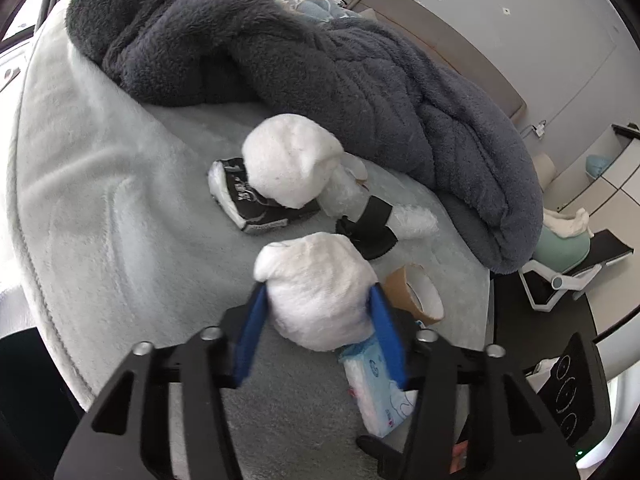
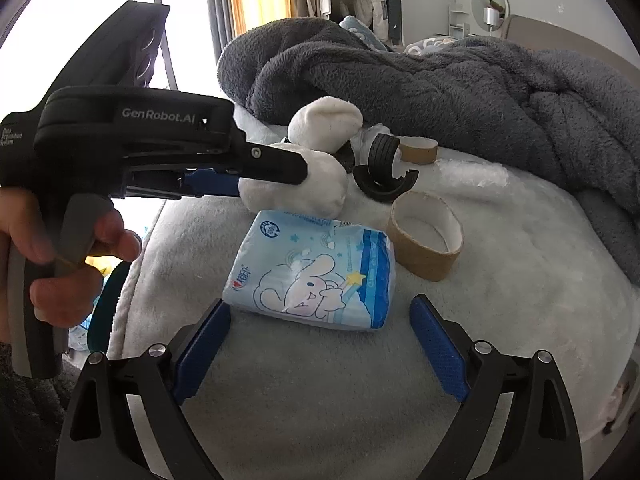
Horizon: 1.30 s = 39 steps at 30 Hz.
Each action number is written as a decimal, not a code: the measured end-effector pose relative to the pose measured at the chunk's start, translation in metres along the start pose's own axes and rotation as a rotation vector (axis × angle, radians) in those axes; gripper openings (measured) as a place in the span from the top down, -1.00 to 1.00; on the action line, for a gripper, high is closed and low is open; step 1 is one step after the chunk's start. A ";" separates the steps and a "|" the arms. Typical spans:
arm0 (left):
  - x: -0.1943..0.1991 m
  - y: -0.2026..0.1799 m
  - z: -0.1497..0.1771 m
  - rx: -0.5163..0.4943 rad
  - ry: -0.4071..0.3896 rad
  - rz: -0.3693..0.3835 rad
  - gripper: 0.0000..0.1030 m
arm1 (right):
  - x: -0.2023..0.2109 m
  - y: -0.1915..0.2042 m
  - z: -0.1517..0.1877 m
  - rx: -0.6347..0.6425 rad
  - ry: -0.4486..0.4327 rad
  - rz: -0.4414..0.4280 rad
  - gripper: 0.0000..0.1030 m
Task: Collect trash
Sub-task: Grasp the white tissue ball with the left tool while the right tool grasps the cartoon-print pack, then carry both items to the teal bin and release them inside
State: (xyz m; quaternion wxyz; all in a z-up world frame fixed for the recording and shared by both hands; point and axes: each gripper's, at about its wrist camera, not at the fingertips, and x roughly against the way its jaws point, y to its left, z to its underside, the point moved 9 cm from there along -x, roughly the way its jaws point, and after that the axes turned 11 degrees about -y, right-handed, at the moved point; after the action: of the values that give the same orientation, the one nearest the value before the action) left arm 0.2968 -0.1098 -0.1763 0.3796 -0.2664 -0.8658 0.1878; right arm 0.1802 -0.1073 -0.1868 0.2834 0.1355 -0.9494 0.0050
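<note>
Left tool (image 1: 316,308) clamps a white wad (image 1: 320,292); right tool (image 2: 320,344), wide open and empty, faces the tissue pack (image 2: 316,272) at 12 o'clock. Next: lift wad off bed (image 2: 500,300).

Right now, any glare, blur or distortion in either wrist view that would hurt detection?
Right wrist: window blown out white at upper left, backlighting the left gripper; tissue pack sharp. Left wrist: even light, tissue pack partly hidden behind a finger, white wad low in texture. Both: strong fisheye bending and dark corners.
</note>
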 end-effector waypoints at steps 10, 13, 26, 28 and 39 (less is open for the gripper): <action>0.041 0.009 -0.012 -0.049 -0.094 -0.023 0.25 | -0.005 0.010 -0.006 0.011 0.003 0.025 -0.79; 0.057 0.019 -0.016 -0.052 -0.128 -0.045 0.25 | -0.010 0.013 -0.006 0.013 0.024 0.036 -0.46; 0.117 0.065 -0.015 -0.134 -0.211 -0.209 0.25 | 0.000 0.056 -0.038 0.011 -0.009 -0.024 -0.44; 0.127 0.074 -0.012 -0.153 -0.218 -0.252 0.25 | -0.001 0.063 -0.042 -0.009 -0.006 -0.041 -0.44; 0.155 0.132 0.019 -0.181 -0.163 -0.392 0.25 | -0.020 0.118 -0.057 -0.081 0.072 -0.181 -0.44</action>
State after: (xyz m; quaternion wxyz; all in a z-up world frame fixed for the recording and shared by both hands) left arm 0.2359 0.0853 -0.1718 0.3122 -0.1101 -0.9421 0.0528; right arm 0.1963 0.0163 -0.1420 0.3218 0.2089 -0.9219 -0.0540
